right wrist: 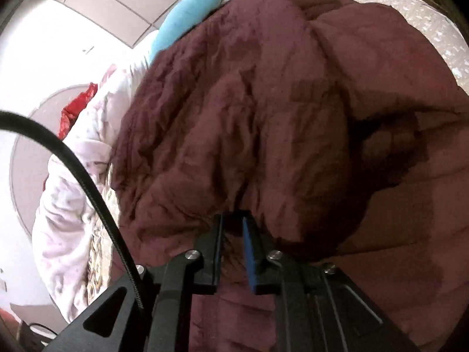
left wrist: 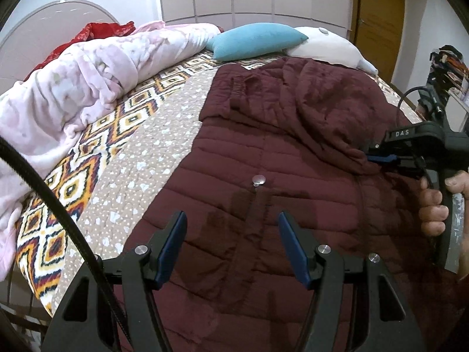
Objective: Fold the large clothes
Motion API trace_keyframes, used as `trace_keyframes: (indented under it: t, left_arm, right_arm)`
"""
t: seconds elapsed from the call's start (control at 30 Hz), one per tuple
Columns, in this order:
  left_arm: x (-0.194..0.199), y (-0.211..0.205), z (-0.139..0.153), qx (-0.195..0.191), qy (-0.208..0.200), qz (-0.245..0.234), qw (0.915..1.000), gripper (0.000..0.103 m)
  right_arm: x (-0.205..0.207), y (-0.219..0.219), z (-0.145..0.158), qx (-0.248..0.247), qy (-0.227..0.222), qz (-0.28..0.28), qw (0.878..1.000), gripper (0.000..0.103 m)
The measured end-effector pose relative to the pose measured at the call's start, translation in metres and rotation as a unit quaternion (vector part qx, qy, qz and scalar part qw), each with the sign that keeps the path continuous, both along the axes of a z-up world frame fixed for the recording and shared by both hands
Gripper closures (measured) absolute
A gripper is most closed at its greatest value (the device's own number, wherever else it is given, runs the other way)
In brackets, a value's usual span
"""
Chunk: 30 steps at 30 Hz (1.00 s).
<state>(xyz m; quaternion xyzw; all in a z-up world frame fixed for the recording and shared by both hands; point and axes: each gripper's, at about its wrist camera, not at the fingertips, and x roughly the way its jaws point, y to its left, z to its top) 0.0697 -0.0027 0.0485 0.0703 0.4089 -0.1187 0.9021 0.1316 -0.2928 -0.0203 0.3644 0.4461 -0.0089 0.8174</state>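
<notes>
In the left wrist view, the left gripper (left wrist: 232,223) hovers just above the jacket (left wrist: 263,152) with its fingers (left wrist: 173,243) spread wide, holding nothing and touching nothing. Between the tips, farther on, a round metal snap (left wrist: 259,179) sits on the jacket's front. The maroon quilted jacket lies flat on the bed (left wrist: 152,135), its long axis running away from the camera toward a blue pillow (left wrist: 255,41) and a white pillow (left wrist: 328,45). A sleeve with an elastic cuff (left wrist: 241,86) lies folded across the upper part. At the right edge, the right gripper (left wrist: 378,158) reaches in sideways, its fingers pinching a raised fold of the jacket; a hand (left wrist: 436,202) grips its handle. A pink blanket (left wrist: 88,73) is bunched along the bed's left side.

In the right wrist view, the right gripper (right wrist: 233,220) has its fingers (right wrist: 249,252) nearly pressed together on a bunched fold of jacket (right wrist: 234,117), which bulges up and fills most of the view.
</notes>
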Motion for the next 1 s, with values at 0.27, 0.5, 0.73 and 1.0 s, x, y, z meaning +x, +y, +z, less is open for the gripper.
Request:
trace_keyframes:
  t: [0.27,0.5,0.73,1.0]
  left_arm:
    - [-0.016,0.001,0.011,-0.005,-0.006,-0.007,0.9999,0.039]
    - [-0.032,-0.004,0.016,-0.005,-0.01,-0.018,0.9998,0.039]
    - [-0.037,-0.005,0.011,-0.001,-0.001,-0.017,0.9998,0.039]
    - [-0.036,0.002,0.008,0.004,0.003,-0.01,0.9999,0.039]
  right_arm:
    - [-0.032,0.014,0.042,-0.083,-0.013,0.01,0.996,0.083]
    - [-0.064,0.001,0.048,-0.125,0.001,-0.016,0.992,0.078]
    - [-0.029,0.009,0.037,-0.173,0.019,-0.01,0.985,0.078]
    - [-0.013,0.006,0.017,-0.165,0.056,-0.014,0.985,0.074]
